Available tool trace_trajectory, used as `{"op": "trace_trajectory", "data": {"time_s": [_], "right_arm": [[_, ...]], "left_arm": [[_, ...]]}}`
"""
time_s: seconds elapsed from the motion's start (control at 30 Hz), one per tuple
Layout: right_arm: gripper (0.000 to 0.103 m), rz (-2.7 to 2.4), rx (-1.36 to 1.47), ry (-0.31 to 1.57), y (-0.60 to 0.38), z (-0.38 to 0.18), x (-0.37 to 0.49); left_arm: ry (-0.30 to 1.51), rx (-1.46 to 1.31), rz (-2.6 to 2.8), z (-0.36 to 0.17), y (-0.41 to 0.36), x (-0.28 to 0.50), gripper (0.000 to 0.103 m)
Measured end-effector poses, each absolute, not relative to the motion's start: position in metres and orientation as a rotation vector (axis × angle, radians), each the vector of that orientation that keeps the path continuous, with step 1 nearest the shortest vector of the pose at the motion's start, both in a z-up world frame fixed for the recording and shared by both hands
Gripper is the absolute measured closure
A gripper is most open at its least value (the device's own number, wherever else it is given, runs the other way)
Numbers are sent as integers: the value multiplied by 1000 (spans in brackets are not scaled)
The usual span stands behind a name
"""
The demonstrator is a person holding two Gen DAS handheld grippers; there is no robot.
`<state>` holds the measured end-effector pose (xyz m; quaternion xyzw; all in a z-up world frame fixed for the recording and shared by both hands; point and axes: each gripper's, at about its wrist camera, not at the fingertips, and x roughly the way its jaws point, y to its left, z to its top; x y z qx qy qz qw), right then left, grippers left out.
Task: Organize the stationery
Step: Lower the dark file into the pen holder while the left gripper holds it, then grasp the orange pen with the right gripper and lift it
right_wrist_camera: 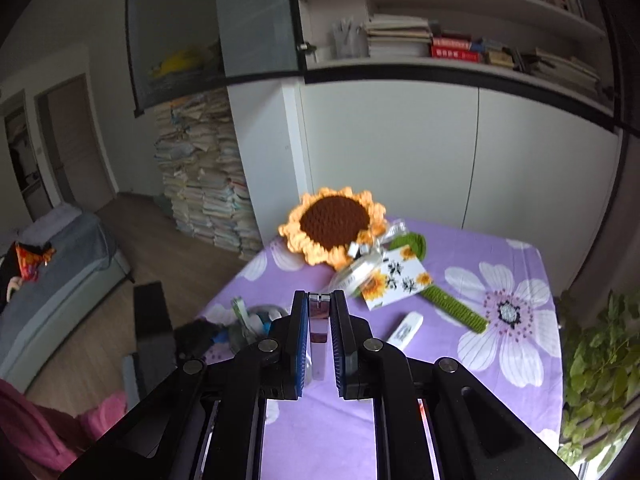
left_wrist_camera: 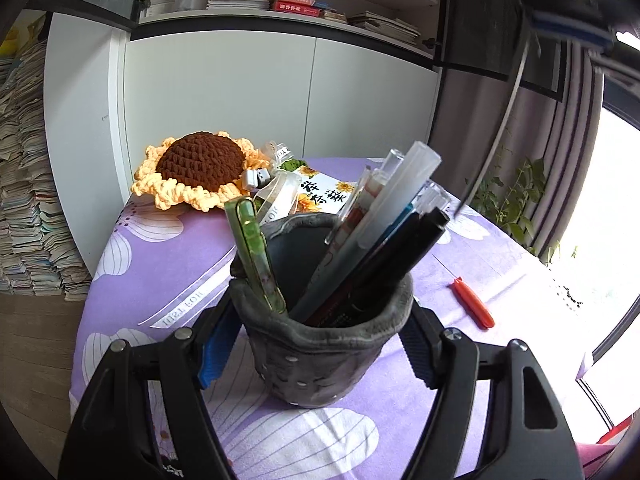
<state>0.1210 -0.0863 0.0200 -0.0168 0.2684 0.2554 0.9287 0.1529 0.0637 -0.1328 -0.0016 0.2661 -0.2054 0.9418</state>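
My left gripper (left_wrist_camera: 320,320) is shut on a grey felt pen holder (left_wrist_camera: 320,352) that stands on the purple flowered tablecloth (left_wrist_camera: 168,256). Its blue pads press the holder's two sides. Several pens (left_wrist_camera: 384,236) and a green pen (left_wrist_camera: 256,252) stick out of the holder. My right gripper (right_wrist_camera: 319,296) is shut on a thin steel ruler (right_wrist_camera: 319,320), seen edge-on between its blue pads. In the left wrist view the right gripper (left_wrist_camera: 568,28) hangs high at the upper right, and the ruler (left_wrist_camera: 500,128) slants down from it towards the pens. In the right wrist view the holder (right_wrist_camera: 256,320) sits low left.
A crocheted sunflower (left_wrist_camera: 200,168) with a sunflower card (left_wrist_camera: 324,196) lies at the table's far side. A red-handled tool (left_wrist_camera: 472,304) lies to the right of the holder. A white stick-shaped item (right_wrist_camera: 406,330) lies by the sunflower's green stem (right_wrist_camera: 456,304). White cabinets, bookshelves and paper stacks stand behind; plants (right_wrist_camera: 596,364) stand at the right.
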Motion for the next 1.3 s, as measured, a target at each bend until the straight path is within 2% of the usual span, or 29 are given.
{"op": "trace_trajectory", "data": {"time_s": [0.13, 0.27, 0.73, 0.9, 1.03, 1.1, 1.17, 1.3], "right_arm": [[91, 556, -56, 446, -74, 53, 119], [91, 617, -31, 435, -61, 58, 132], [91, 645, -53, 694, -34, -31, 175], [91, 649, 0, 773, -40, -44, 181], [90, 607, 55, 759, -67, -38, 172], [84, 539, 45, 753, -84, -38, 167], [68, 421, 9, 790, -103, -46, 167], [66, 229, 12, 953, -141, -86, 181]], "left_arm": [[544, 2, -442, -133, 61, 152, 32], [549, 1, -450, -133, 60, 152, 31], [550, 5, -452, -134, 59, 152, 31], [551, 4, -454, -134, 58, 153, 31], [551, 3, -454, -134, 58, 153, 31], [551, 3, -454, -134, 58, 153, 31], [551, 3, -454, -134, 58, 153, 31], [551, 3, -455, -134, 58, 153, 31]]}}
